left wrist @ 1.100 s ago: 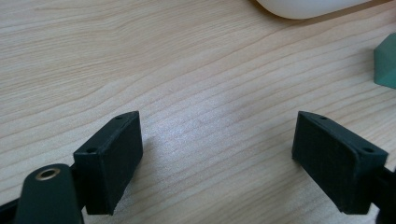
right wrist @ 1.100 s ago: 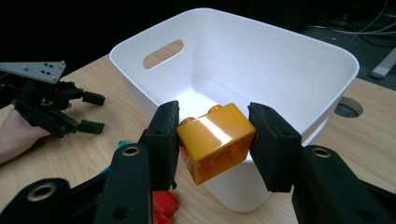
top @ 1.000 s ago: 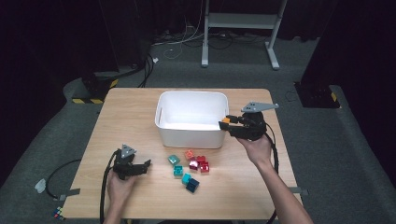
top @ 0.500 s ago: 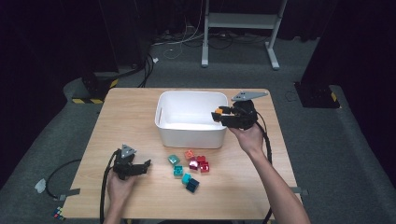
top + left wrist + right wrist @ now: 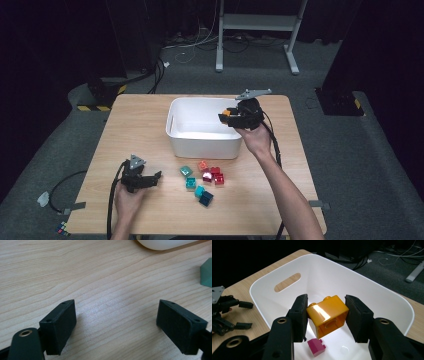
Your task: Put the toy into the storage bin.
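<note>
Right now I am holding my right claw (image 5: 325, 315) over the white bin (image 5: 200, 140), its jaws pressing on both sides of an orange block (image 5: 327, 315) that is hanging above the bin's floor. Inside the bin, just below the orange block, a magenta block (image 5: 317, 347) is lying on the bottom. My left claw (image 5: 116, 325) is resting low over the desk (image 5: 100, 277) in front of the bin and toward its left corner, its jaws standing wide apart with nothing but bare wood between them. In front of the bin, a small cluster of teal and red blocks (image 5: 202, 177) is sitting on the desk.
</note>
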Demonstrator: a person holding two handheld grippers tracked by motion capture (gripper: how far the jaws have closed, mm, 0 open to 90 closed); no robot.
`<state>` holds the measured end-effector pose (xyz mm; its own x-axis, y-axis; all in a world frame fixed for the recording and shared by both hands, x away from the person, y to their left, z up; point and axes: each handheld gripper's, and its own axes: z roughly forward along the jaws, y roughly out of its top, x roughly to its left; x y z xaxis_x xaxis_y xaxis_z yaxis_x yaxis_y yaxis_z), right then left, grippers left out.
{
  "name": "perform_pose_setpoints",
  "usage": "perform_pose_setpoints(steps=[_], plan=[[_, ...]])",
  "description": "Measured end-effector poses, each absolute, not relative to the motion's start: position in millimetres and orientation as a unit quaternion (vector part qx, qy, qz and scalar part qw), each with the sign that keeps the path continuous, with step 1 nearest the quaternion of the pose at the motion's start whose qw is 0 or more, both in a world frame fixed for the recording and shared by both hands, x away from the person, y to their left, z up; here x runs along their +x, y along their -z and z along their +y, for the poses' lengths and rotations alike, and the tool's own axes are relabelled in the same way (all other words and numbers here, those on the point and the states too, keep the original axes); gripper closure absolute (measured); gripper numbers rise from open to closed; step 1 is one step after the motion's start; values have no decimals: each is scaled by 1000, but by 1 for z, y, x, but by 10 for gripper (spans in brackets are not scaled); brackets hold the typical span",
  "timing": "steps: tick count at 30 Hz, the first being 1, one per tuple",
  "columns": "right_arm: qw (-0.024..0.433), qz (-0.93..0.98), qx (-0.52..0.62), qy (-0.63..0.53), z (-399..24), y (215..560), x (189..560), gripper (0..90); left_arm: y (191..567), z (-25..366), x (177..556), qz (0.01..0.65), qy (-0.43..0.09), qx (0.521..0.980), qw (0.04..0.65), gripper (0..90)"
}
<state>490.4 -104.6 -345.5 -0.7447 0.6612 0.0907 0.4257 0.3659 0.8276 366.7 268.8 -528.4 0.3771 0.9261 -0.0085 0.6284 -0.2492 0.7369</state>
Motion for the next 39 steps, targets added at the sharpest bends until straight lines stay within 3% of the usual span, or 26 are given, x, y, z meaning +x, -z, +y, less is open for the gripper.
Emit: perform_pose_setpoints(steps=[14,22,39], plan=[[137,823,352,-425,-94,353,510,533,528,269,367,512,-221,759,335,163],[142,826,351,-418,-93,357,510,430,528,269,367,512,-221,760,335,163],[145,814,348,-442,-114,353,497,425,528,269,367,511,-222,760,335,163]])
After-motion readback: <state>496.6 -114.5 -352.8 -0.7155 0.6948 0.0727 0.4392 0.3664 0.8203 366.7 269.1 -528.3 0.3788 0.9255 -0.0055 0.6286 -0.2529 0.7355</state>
